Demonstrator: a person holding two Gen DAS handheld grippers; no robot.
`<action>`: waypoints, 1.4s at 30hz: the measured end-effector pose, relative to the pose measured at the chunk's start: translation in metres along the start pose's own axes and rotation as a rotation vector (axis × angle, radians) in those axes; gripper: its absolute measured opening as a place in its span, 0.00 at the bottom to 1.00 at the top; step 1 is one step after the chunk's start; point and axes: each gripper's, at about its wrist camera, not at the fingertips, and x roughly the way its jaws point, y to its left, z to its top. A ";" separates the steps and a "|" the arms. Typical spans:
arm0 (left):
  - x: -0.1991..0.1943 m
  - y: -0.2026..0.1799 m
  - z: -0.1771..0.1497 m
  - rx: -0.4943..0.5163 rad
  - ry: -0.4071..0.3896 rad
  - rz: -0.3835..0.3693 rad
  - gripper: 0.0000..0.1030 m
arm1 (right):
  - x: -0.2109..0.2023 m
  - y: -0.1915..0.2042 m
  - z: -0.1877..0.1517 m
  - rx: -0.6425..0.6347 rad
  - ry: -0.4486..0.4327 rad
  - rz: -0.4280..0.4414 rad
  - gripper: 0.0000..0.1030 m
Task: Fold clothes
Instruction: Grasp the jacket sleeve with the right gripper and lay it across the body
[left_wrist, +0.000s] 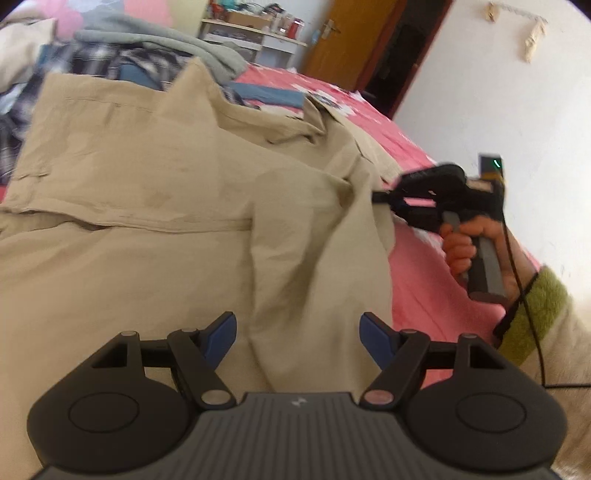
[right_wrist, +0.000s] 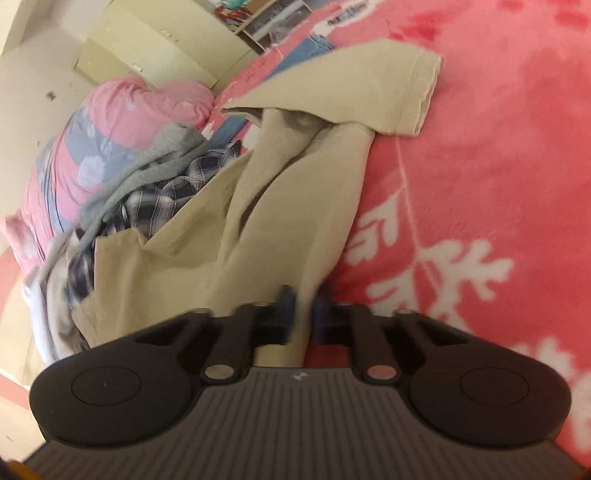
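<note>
- Beige garment (left_wrist: 155, 177) lies spread on the pink bed (right_wrist: 480, 155), beside a clothes pile (right_wrist: 147, 192).
- Left hand-held gripper (left_wrist: 297, 338) hovers released above it.
- Right hand-held gripper (right_wrist: 303, 306) is clenched on the garment's edge.

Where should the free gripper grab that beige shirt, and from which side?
The left gripper is open over the beige shirt. Probably best: the raised fold ridge just ahead, from above, one finger on each side. The right gripper already pinches the far edge.

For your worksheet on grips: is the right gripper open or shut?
Shut: the right gripper has its jaws pinched on the beige garment's edge, with fabric running between them.
</note>
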 end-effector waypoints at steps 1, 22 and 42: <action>-0.003 0.003 0.000 -0.016 -0.007 0.003 0.72 | -0.006 -0.001 0.000 0.005 -0.021 0.008 0.02; 0.022 -0.029 -0.013 0.183 0.051 0.157 0.72 | -0.293 -0.185 -0.107 0.321 -0.468 -0.304 0.04; 0.014 -0.028 -0.026 0.163 0.033 0.202 0.72 | -0.215 0.031 -0.109 -0.475 -0.305 -0.148 0.10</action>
